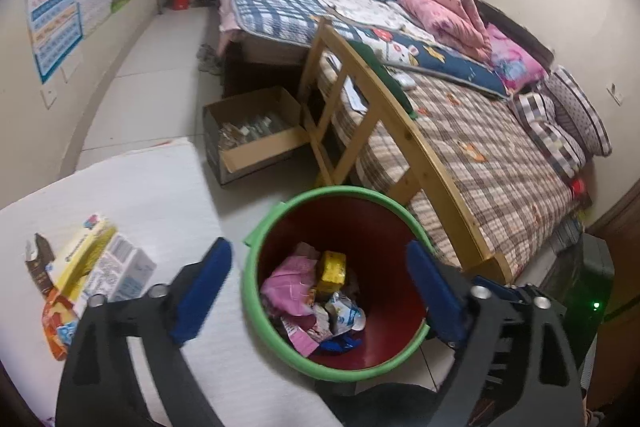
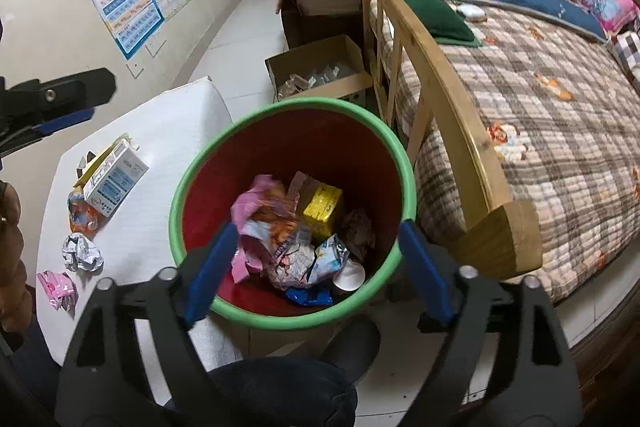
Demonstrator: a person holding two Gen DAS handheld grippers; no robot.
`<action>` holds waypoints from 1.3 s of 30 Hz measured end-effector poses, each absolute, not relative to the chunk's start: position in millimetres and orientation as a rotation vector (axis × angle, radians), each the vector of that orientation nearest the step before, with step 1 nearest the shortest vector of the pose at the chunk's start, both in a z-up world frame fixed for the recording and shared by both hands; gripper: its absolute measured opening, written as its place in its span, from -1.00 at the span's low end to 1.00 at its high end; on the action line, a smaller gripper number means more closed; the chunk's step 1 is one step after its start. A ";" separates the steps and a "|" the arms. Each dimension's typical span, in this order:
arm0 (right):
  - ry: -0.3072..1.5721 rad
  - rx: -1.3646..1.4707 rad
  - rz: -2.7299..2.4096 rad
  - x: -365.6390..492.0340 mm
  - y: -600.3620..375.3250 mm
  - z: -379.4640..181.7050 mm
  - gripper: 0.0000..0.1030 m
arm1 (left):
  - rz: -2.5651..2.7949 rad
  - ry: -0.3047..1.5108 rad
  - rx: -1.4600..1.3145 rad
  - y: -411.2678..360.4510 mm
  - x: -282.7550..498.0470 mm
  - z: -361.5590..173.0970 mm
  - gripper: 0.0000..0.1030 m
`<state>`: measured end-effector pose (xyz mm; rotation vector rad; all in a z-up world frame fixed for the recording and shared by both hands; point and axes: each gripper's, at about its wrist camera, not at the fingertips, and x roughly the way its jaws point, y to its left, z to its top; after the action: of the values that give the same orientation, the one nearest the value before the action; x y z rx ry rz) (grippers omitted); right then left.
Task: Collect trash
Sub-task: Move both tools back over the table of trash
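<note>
Left gripper [image 1: 320, 283] and right gripper [image 2: 316, 259] both spread wide, grasping nothing, poised over green-rimmed bin [image 2: 192, 163]. Inside bin: yellow packet [image 2: 323, 205], pink wrapper [image 2: 250, 205], more crumpled trash, lowest layers hidden. Beside bin on white table [image 2: 176, 131]: cartons [image 2: 114, 183], foil ball [image 2: 82, 251], pink scrap [image 2: 58, 287], partly overlapping, labels too blurred to read

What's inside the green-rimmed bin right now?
The bin holds a pink wrapper, a yellow packet, crumpled foil wrappers, a blue wrapper and a white lid-like piece. Anything beneath that pile is covered.
</note>
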<state>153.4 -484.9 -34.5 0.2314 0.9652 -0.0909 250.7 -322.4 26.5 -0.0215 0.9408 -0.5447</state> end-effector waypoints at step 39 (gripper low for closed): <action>0.909 0.016 0.220 157.9 -231.5 20.3 0.91 | -0.096 0.939 -0.200 5.4 139.1 13.0 0.84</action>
<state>157.9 -231.5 20.3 0.0161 0.9095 0.2203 139.1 5.4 13.0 -0.2003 0.9388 -0.0960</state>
